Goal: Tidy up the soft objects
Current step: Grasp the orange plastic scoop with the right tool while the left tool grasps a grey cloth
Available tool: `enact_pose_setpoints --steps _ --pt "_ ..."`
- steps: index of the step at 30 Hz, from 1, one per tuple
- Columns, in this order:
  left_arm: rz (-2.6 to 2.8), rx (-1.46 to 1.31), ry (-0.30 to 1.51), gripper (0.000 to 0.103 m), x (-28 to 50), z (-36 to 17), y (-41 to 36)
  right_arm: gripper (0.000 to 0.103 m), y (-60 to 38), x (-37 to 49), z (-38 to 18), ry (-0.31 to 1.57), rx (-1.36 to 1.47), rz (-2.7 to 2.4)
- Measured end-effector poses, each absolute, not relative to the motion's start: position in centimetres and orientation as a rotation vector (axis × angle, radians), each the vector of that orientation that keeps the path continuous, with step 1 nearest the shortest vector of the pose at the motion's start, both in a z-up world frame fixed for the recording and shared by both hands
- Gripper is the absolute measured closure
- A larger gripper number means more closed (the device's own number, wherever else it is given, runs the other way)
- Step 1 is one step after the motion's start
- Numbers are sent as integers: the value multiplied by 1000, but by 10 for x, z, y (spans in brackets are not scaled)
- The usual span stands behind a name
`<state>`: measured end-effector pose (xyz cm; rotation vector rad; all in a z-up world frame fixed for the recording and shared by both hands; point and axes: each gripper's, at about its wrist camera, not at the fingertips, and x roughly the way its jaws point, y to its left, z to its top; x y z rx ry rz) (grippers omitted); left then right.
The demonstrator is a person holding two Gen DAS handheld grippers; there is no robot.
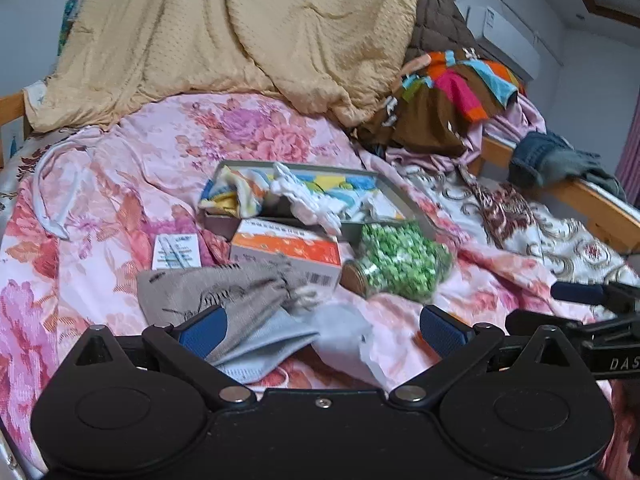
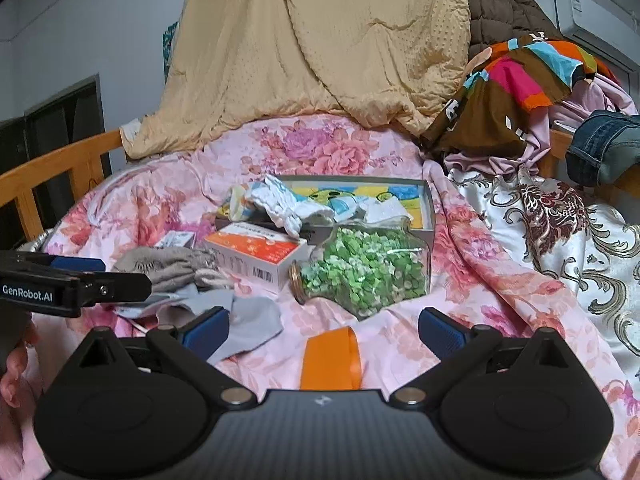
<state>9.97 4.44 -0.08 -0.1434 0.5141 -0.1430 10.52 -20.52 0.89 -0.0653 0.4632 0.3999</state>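
A grey tray (image 1: 394,192) (image 2: 430,204) lies on the pink floral bedspread and holds a white sock (image 1: 304,200) (image 2: 280,208) and colourful cloths (image 1: 236,196). In front lie a beige cloth (image 1: 212,292) (image 2: 168,266) and pale blue-grey cloths (image 1: 272,344) (image 2: 248,320). My left gripper (image 1: 324,330) is open, low over the grey cloths, its left pad against the beige cloth. My right gripper (image 2: 324,330) is open and empty, above an orange strip (image 2: 332,356). The left gripper also shows at the left of the right wrist view (image 2: 80,276).
An orange-white box (image 1: 288,252) (image 2: 256,256), a glass jar of green bits (image 1: 396,260) (image 2: 360,272) and a small white box (image 1: 176,252) lie near the tray. A beige quilt (image 1: 240,32) and piled clothes (image 1: 448,92) fill the back. Wooden bed rails (image 1: 580,200) (image 2: 52,176) flank the bed.
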Motion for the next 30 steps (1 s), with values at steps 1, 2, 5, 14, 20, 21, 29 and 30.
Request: enact_pose_setpoints --steps 1,2,5,14,20,21,29,30 --pt "-147 -139 521 1 100 -2 43 0 -205 105 8 472 -73 396" --pt "-153 -136 529 1 100 -3 42 0 -205 106 6 486 -81 391" --pt "-176 -115 550 1 100 -7 37 0 -207 109 0 537 -85 386" --pt "-240 -199 663 1 111 -22 33 0 -211 118 -15 659 -73 386" --pt "-240 -324 708 1 120 -29 40 0 -212 126 -26 747 -49 396" --pt "-239 -345 716 1 122 -30 41 0 -213 128 -27 766 -30 403" --pt "-221 -608 772 1 137 -43 59 1 -221 141 -35 877 150 458" --pt "-212 -638 774 1 139 -45 61 2 -222 143 -35 882 173 466"
